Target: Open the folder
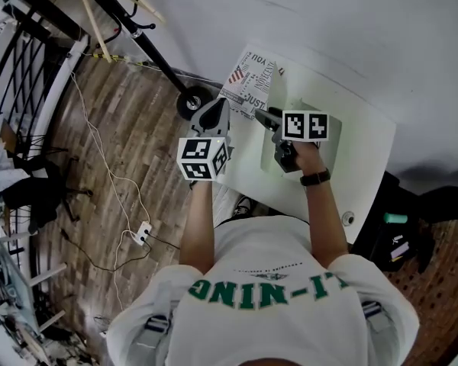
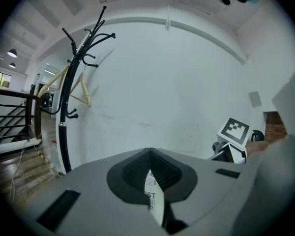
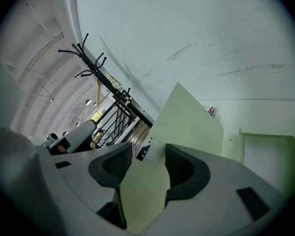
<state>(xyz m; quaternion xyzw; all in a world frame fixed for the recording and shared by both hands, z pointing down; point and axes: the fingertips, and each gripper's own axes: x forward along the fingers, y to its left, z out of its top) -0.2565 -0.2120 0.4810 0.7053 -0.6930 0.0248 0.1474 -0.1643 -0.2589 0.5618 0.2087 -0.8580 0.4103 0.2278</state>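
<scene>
Closest in, the left gripper [image 2: 150,154] fingers [image 2: 132,173] are clamping the printed cover [image 2: 153,195] of the folder [image 1: 252,82]; the right gripper [image 3: 148,147] fingers [image 3: 187,168] are standing apart around that cover's pale green inner face. The folder is resting on the white tabletop [image 1: 359,152], cover raised.

Soft, even light, brightest on the plain white wall [image 2: 177,82] ahead of the left gripper [image 2: 150,151]; no hard shadows or glare. Both gripper views bulge toward dark, vignetted edges. Around the right gripper [image 3: 148,146] everything looks greenish and slightly soft.
</scene>
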